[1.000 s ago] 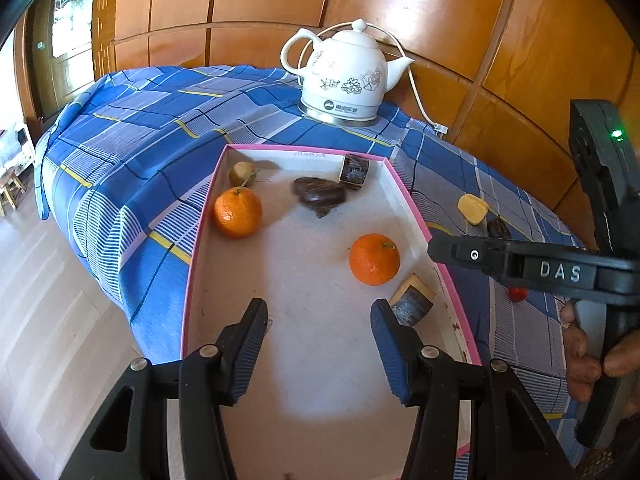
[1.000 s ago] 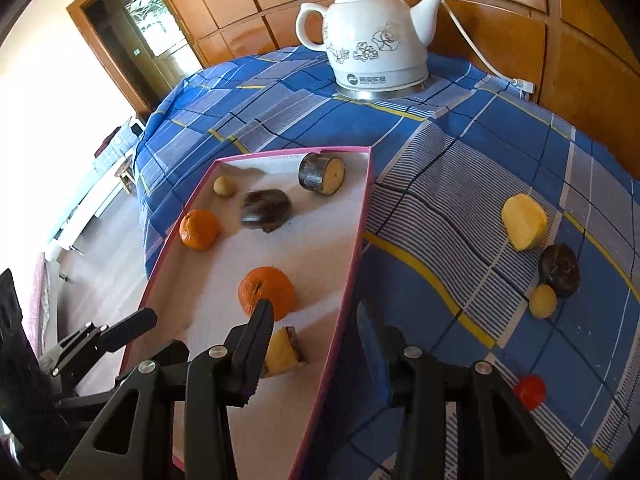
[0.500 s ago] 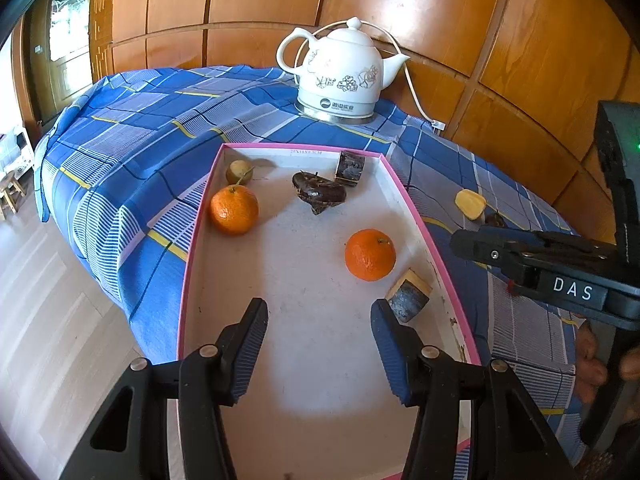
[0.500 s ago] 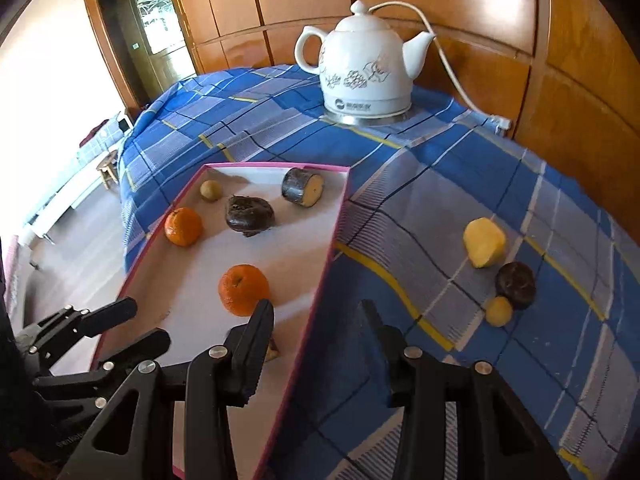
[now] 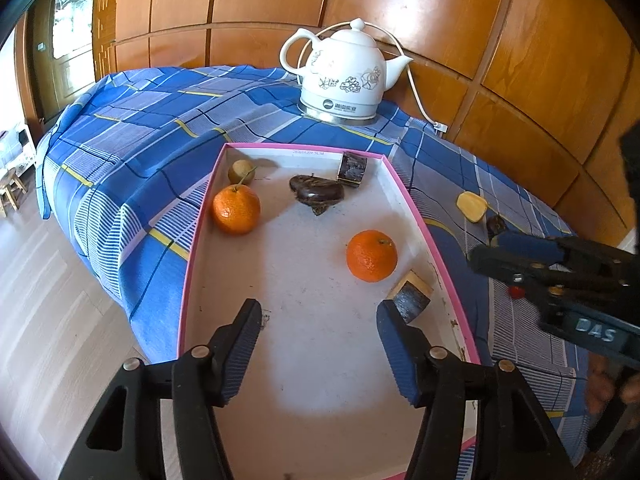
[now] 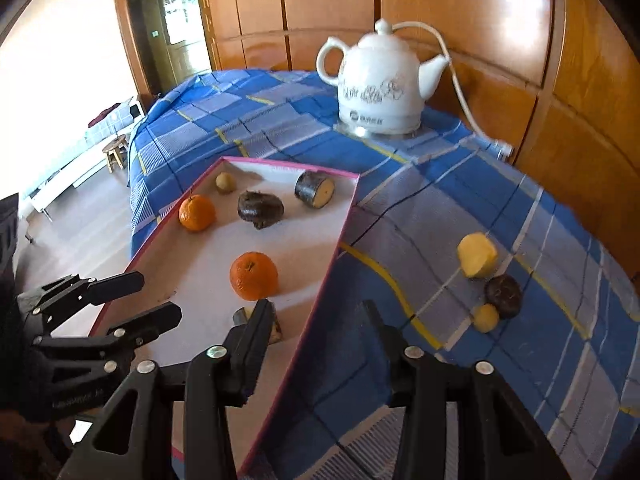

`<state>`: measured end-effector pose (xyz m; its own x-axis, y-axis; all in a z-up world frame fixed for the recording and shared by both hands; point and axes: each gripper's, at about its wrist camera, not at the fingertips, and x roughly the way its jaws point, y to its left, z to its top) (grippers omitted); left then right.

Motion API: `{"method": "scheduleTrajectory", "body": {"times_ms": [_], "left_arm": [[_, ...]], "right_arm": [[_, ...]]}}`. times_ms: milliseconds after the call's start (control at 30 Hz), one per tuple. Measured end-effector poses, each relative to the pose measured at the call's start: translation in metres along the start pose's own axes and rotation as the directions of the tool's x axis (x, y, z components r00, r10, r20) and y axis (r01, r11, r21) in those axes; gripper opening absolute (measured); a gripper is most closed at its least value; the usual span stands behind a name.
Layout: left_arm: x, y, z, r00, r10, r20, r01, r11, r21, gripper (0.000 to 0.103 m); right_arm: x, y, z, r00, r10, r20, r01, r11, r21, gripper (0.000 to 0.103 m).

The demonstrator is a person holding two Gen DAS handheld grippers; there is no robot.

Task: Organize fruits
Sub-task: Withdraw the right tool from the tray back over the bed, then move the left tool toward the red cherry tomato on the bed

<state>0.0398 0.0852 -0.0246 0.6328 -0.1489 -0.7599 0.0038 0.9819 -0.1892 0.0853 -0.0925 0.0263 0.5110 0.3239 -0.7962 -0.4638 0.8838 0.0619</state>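
Fruits lie partly inside a shallow pink-rimmed tray (image 5: pixel 200 216) and partly loose on the blue checked cloth (image 5: pixel 132 148) that covers the worktop. Nearest, the left gripper (image 5: pixel 319 320) hangs over the tray's near end, its jaws spread wide with nothing between them. The right gripper (image 6: pixel 316 320) straddles the tray's right rim, jaws likewise parted and empty; in the left view it shows as a dark body marked "DAS" out over the cloth.

Just past the left gripper's right finger lies a cut dark-skinned chunk (image 5: pixel 410 296) with pale flesh, close to the right wall. Beyond it sits an orange (image 5: pixel 371 255), and farther left a second orange (image 5: pixel 236 209) near the left wall. At the far end are a small yellowish fruit (image 5: pixel 241 171), a dark glossy fruit (image 5: pixel 317 194) and a dark-skinned cylinder piece (image 5: pixel 352 163) against the back wall.

On the cloth to the right of the tray, a small red fruit (image 5: pixel 516 291) peeks out behind the right gripper. Farther off, a yellow chunk (image 6: pixel 477 255), a round dark fruit (image 6: pixel 503 290) and a little yellow ball (image 6: pixel 486 317) cluster together, the ball touching the dark fruit.

At the worktop's far edge stands a white flowered kettle (image 5: pixel 346 80) on its base, its cord (image 6: pixel 460 80) running right. Behind it rise glossy wood panels (image 5: pixel 440 20); at left, pale floorboards (image 5: pixel 48 320), a small stool (image 6: pixel 117 152) and a doorway (image 6: pixel 176 28).
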Motion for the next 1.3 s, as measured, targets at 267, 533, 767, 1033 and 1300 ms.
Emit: {"method": "scheduleTrajectory", "body": {"times_ms": [267, 533, 767, 1033, 1300], "left_arm": [[-0.002, 0.001, 0.0, 1.0, 0.0, 0.011, 0.001, 1.0, -0.008, 0.069], [-0.004, -0.001, -0.001, 0.999, 0.024, 0.026, -0.025, 1.0, 0.008, 0.07], [0.002, -0.002, -0.006, 0.998, 0.062, 0.004, -0.062, 0.998, 0.025, 0.07], [0.003, -0.019, -0.013, 0.997, 0.083, -0.005, -0.082, 0.994, 0.075, 0.078], [0.005, -0.038, -0.015, 0.994, 0.106, -0.013, -0.104, 0.987, 0.121, 0.082]], "right_arm": [[-0.035, -0.016, -0.008, 0.996, -0.062, 0.062, 0.065, 0.997, -0.036, 0.072], [-0.046, -0.035, -0.022, 0.967, -0.255, 0.002, 0.255, 0.964, -0.081, 0.065], [-0.051, -0.05, -0.045, 0.977, -0.206, -0.046, 0.197, 0.967, -0.159, 0.064], [-0.044, -0.113, -0.08, 0.981, -0.163, -0.102, 0.164, 0.986, -0.004, 0.068], [-0.025, -0.134, -0.092, 0.97, -0.131, -0.203, 0.151, 0.985, 0.086, 0.068]]}}
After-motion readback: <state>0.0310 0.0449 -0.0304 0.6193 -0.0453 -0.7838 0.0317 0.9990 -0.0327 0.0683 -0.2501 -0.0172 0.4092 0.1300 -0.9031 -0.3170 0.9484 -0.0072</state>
